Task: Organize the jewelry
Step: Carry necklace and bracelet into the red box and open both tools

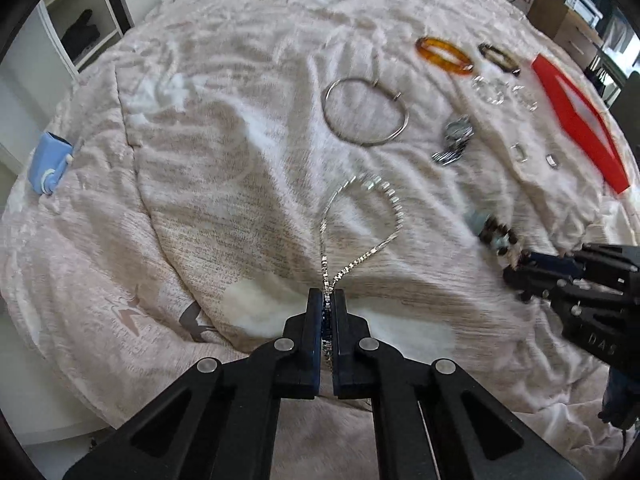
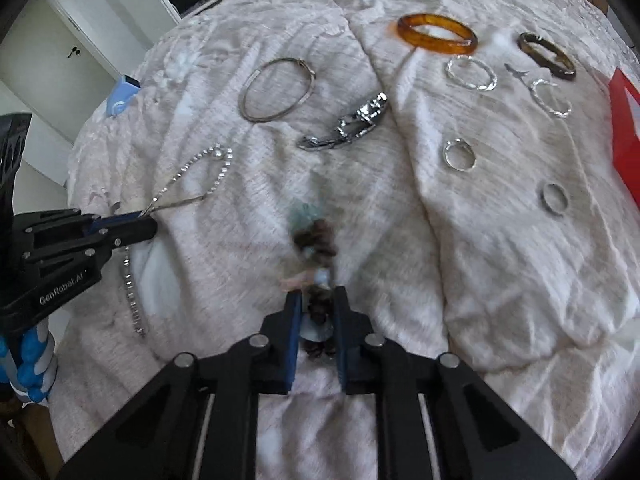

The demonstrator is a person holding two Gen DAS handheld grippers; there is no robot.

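Note:
My left gripper (image 1: 328, 296) is shut on a silver chain necklace (image 1: 360, 216), whose loop lies on the bed ahead; it also shows in the right wrist view (image 2: 192, 184). My right gripper (image 2: 316, 296) is shut on a brown and pale blue beaded bracelet (image 2: 316, 240) that trails forward on the blanket. The right gripper shows at the right of the left wrist view (image 1: 516, 268). A red jewelry box (image 1: 576, 120) lies at the far right.
On the pink blanket lie a large silver hoop (image 2: 276, 90), a silver watch (image 2: 348, 124), an amber bangle (image 2: 436, 34), a dark bangle (image 2: 546, 56), two thin silver bracelets (image 2: 472, 74) and two rings (image 2: 460, 154). A blue object (image 1: 50, 164) sits at the bed's left edge.

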